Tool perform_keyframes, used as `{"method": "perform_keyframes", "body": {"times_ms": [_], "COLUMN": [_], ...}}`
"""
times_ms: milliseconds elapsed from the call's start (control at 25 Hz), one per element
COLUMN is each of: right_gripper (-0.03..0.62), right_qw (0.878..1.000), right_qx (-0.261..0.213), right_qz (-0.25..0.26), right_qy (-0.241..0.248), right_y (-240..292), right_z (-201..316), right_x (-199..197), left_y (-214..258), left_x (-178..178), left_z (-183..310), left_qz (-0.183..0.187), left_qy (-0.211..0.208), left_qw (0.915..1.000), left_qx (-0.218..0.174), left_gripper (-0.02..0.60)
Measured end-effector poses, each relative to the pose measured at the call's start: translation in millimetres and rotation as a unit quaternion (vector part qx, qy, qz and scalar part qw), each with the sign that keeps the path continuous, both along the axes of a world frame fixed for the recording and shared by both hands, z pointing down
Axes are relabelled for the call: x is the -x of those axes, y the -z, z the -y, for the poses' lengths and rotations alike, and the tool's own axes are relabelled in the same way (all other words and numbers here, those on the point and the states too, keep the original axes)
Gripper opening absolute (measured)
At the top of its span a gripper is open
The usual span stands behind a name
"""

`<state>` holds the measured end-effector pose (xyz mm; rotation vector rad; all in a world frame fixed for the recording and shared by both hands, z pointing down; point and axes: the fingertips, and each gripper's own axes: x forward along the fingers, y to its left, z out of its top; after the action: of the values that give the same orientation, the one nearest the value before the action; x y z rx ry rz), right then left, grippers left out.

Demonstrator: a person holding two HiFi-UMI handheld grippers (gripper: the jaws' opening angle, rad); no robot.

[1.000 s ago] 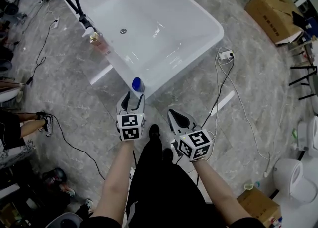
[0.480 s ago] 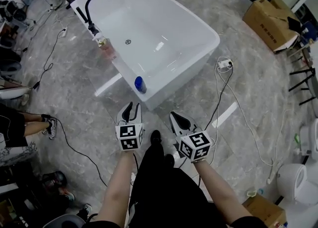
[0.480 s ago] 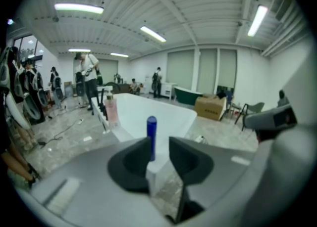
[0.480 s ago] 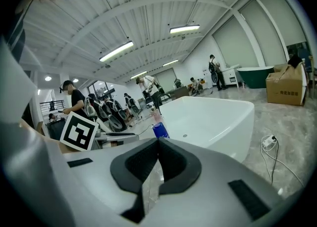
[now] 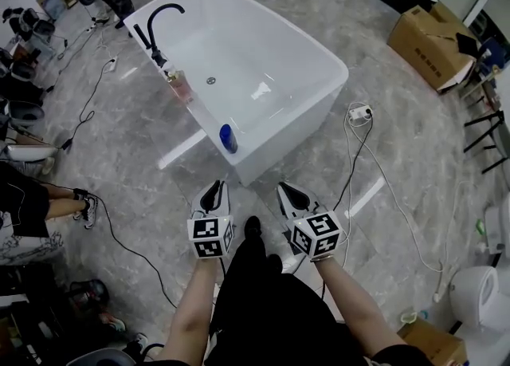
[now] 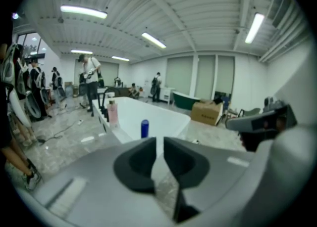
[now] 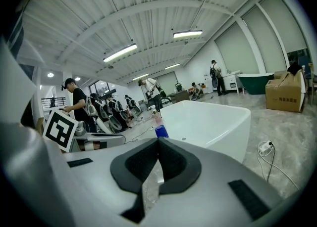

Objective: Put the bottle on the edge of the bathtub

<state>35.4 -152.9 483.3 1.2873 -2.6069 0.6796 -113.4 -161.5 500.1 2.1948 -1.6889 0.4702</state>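
Bottle stands on bathtub edge
It sits at 12 o'clock from the left gripper, whose 2 empty jaws have just been closing to a narrow gap; the right gripper is pressed together, empty.

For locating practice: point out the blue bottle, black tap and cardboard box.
blue bottle (image 5: 228,139), head view, its body.
black tap (image 5: 166,7), head view, curved spout.
cardboard box (image 5: 430,41), head view, top face.
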Motion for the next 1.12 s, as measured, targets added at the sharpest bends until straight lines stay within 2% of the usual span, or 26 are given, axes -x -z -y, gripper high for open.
{"method": "perform_keyframes", "body": {"times_ms": [240, 480, 1120], "right_gripper": [0.002, 0.000, 0.000], "right_qw": [1.000, 1.000, 1.000], "right_qx": [-0.010, -0.016, -0.016], "right_qz": [0.003, -0.011, 0.002], "right_qy": [-0.005, 0.000, 0.007], "right_y": [10, 14, 18], "right_z": [-10, -20, -19], "right_x": [-6, -9, -3], "left_y": [10, 16, 18], "left_x": [4, 9, 10], "left_z": [-24, -38, -48], "left_qz": [0.013, 0.011, 0.001], "left_qy": [0.007, 0.011, 0.014], "left_qw": [0.9999, 0.9998, 0.9998], "left_qx": [-0.006, -0.011, -0.010], "left_gripper": [0.006, 0.005, 0.005]}}
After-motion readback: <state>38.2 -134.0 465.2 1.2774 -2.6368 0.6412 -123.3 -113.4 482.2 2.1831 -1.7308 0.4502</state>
